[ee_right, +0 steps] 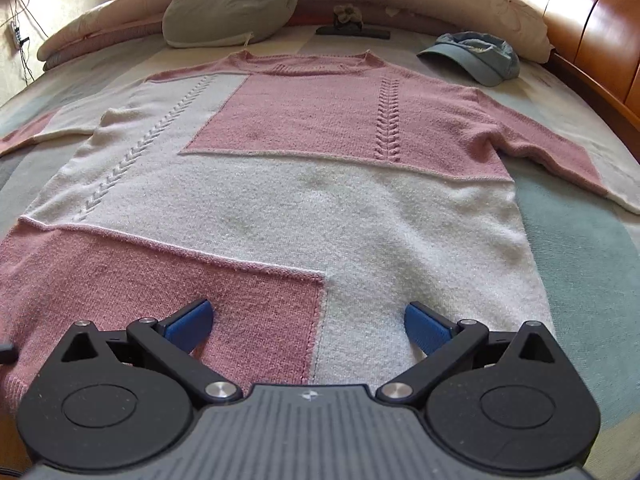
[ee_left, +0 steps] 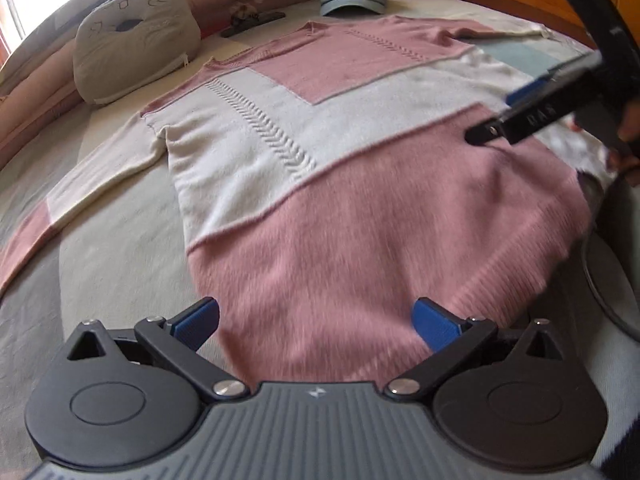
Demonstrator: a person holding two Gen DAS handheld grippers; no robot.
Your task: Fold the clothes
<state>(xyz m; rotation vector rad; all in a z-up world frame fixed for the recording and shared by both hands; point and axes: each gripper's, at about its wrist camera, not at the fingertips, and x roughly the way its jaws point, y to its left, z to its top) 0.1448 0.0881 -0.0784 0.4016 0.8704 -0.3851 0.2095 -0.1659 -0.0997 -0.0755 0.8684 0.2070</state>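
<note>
Sweater [ee_right: 280, 184] of fuzzy pink and cream knit blocks, with raised cable ribs, lies flat and face up on the bed [ee_right: 580, 264], sleeves spread sideways. Left gripper [ee_left: 316, 320] has its blue pads wide apart over the pink hem, holding nothing. Right gripper [ee_right: 308, 320] is likewise spread over the hem, empty. Denim cap [ee_right: 472, 58] rests near the pillows [ee_right: 236, 4].

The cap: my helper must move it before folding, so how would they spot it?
Start at the wooden headboard and the pillows along it. The cap lies on the bed beyond the sweater's pink shoulder. It is the only faded blue thing with a brim.
</note>
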